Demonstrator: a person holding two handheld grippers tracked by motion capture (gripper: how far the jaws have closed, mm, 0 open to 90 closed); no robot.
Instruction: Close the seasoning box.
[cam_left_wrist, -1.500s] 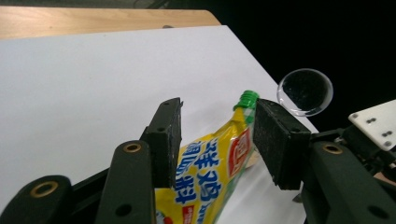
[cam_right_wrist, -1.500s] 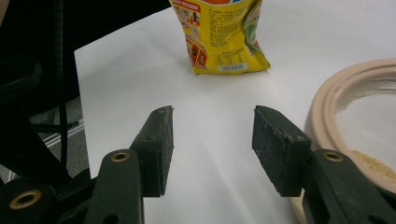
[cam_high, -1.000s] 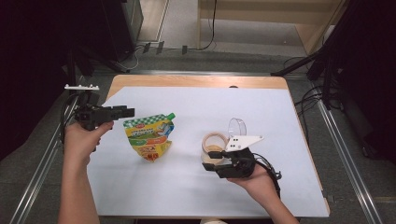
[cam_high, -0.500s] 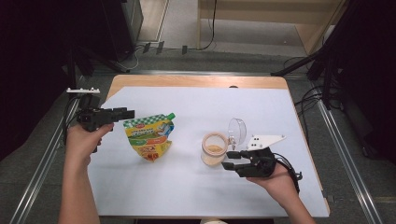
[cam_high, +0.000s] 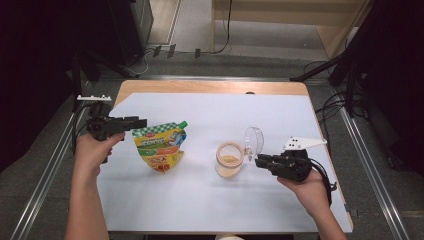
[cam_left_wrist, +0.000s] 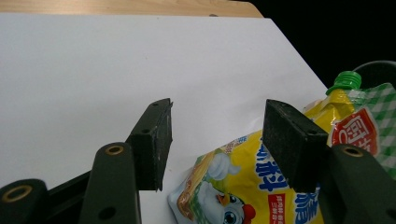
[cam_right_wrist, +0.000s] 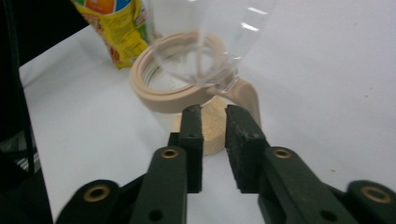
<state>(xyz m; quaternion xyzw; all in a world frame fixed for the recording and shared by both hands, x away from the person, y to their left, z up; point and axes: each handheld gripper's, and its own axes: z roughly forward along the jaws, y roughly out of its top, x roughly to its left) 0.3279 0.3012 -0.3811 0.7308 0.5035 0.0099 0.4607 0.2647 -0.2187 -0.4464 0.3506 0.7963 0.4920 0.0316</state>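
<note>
Two items occupy the white tabletop (cam_high: 200, 200): a yellow spouted pouch (cam_high: 160, 146) at left centre and a clear jar (cam_high: 229, 159) at right centre, well apart from each other. The pouch lies flat with its long axis diagonal; its green cap (cam_high: 183, 124) points toward the far right in the high view, its bottom edge toward the near side. The jar stands upright on its base, with a tan rim, pale powder in the bottom, and a clear hinged lid (cam_high: 254, 140) swung open and standing up on the right side.

The left gripper (cam_high: 141, 121) is held level just beside the upper left corner of the pouch, jaws apart at moderate width with nothing between them. The right gripper (cam_high: 258, 161) points at the lid hinge; its jaws have just been closing, a narrow gap remains, and no part lies between the pads.

In the left gripper view the pouch is cut off by the frame and partly covered by one jaw. In the right gripper view the lid is cropped at the top edge.

A wooden strip borders the far edge of the tabletop. Grey floor, cables and dark equipment surround it.
</note>
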